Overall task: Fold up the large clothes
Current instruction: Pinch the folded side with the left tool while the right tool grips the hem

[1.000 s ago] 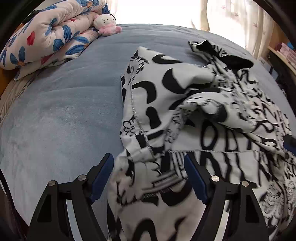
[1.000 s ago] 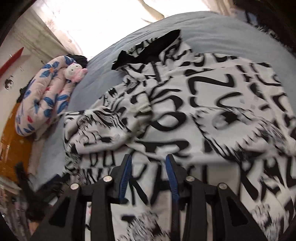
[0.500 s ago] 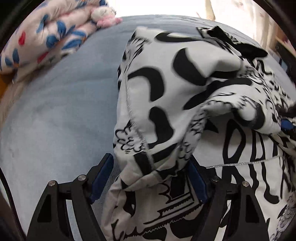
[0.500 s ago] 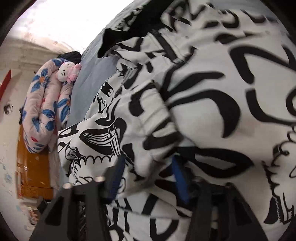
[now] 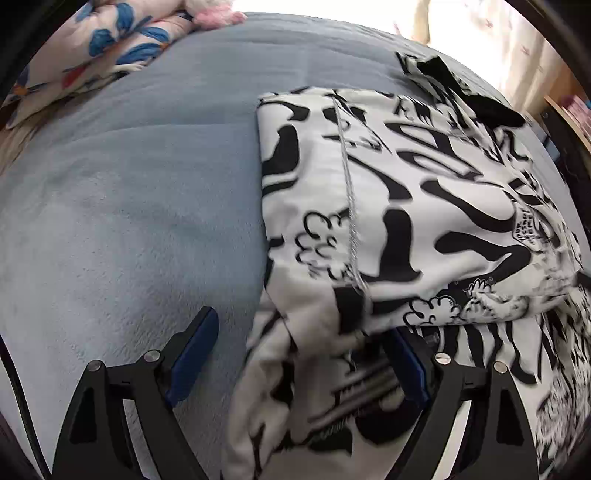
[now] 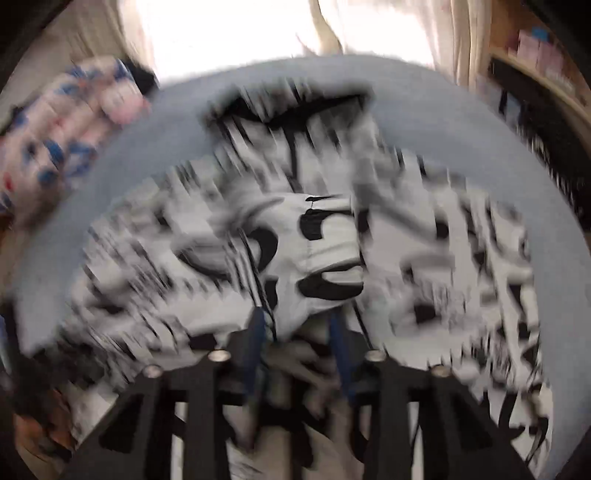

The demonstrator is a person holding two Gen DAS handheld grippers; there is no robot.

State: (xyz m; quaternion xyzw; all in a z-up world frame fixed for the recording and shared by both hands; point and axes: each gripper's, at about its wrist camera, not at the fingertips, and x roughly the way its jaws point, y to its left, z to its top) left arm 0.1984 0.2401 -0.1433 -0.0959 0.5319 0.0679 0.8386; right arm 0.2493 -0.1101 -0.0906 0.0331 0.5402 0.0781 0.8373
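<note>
A large white garment with black graffiti print (image 5: 388, 206) lies on the blue blanket (image 5: 147, 184), one flap folded over with a straight left edge. My left gripper (image 5: 301, 328) is low over its near edge. Its jaws are opening wide, and loose cloth lies between them against the right finger (image 5: 406, 369), while the left pad is bare. The right wrist view is smeared by motion. My right gripper (image 6: 296, 315) has a bunched fold of the garment (image 6: 325, 251) filling the gap between its fingers. That fold stays sharp while everything else blurs. Its jaws are opening.
A floral quilt (image 5: 110, 48) and a pink plush toy (image 5: 218, 14) sit at the far left of the bed. Curtains (image 5: 480, 29) hang behind it, and a wooden shelf (image 5: 576, 110) stands at the right. Bare blanket stretches left of the garment.
The raised flap has come down and now lies flat over the garment. My left gripper sank and its jaws widened. My right gripper narrowed onto a fold and swung, blurring its view.
</note>
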